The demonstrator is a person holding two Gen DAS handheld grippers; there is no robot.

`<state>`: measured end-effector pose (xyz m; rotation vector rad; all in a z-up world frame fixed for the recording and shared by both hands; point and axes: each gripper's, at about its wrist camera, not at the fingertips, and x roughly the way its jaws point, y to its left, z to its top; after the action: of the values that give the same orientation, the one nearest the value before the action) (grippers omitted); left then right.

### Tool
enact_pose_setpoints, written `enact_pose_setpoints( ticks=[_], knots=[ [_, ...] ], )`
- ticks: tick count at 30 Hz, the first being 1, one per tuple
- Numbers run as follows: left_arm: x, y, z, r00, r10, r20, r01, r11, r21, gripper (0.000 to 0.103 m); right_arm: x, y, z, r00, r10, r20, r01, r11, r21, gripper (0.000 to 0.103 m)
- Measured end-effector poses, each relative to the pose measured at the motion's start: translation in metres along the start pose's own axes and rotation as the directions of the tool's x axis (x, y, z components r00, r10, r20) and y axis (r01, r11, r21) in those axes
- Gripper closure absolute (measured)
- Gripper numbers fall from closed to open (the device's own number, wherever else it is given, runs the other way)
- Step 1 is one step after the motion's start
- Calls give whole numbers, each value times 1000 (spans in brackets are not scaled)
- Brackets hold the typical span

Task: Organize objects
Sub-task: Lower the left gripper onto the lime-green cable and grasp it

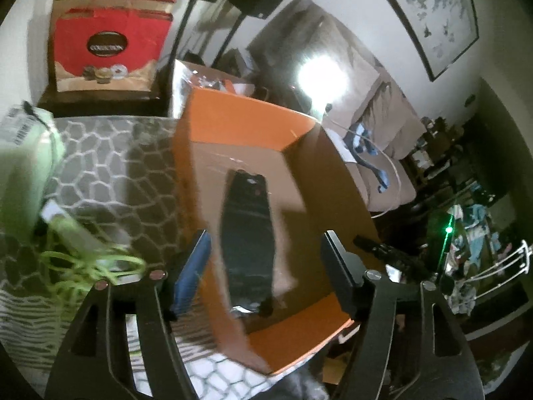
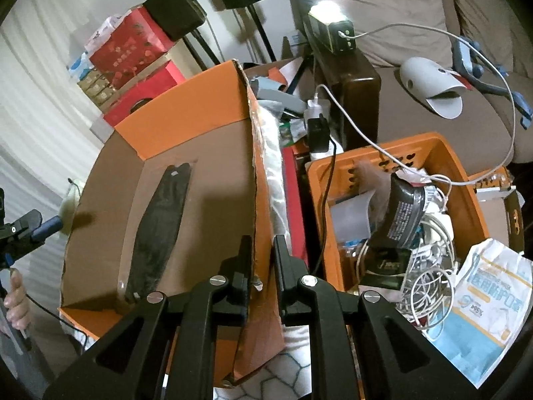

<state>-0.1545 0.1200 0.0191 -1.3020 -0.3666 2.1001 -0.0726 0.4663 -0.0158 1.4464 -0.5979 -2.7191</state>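
Observation:
An open orange cardboard box (image 1: pixel 233 126) stands on the patterned cloth, with a long black flat packet (image 1: pixel 246 233) on its floor. My left gripper (image 1: pixel 266 266) is open, its fingers straddling the box's left wall, one outside and one inside. In the right wrist view the same box (image 2: pixel 186 106) and black packet (image 2: pixel 160 230) show. My right gripper (image 2: pixel 261 260) is shut on the box's right wall (image 2: pixel 261 200), one finger on each side.
An orange plastic basket (image 2: pixel 393 153) full of cables, a grey cartridge and packets sits right of the box. A white mask packet (image 2: pixel 489 303) lies at its corner. A green bag (image 1: pixel 23 166) and green string (image 1: pixel 86 263) lie left. Red gift boxes (image 1: pixel 106 43) stand behind.

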Motion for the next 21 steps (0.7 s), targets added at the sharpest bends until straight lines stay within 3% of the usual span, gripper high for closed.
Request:
enact_pose_setpoints(
  ticks=[8, 15, 21],
  knots=[
    [-29, 54, -9, 993, 119, 12, -119, 993, -10, 32, 0, 1, 1, 1000, -3, -3, 3, 1000, -18, 92],
    [-50, 116, -23, 980, 201, 7, -199, 973, -116, 30, 0, 0, 1, 1000, -6, -5, 5, 1000, -23, 92],
    [-54, 155, -35, 980, 195, -31, -198, 964, -178, 29, 0, 1, 1, 1000, -6, -4, 6, 1000, -21, 91]
  ],
)
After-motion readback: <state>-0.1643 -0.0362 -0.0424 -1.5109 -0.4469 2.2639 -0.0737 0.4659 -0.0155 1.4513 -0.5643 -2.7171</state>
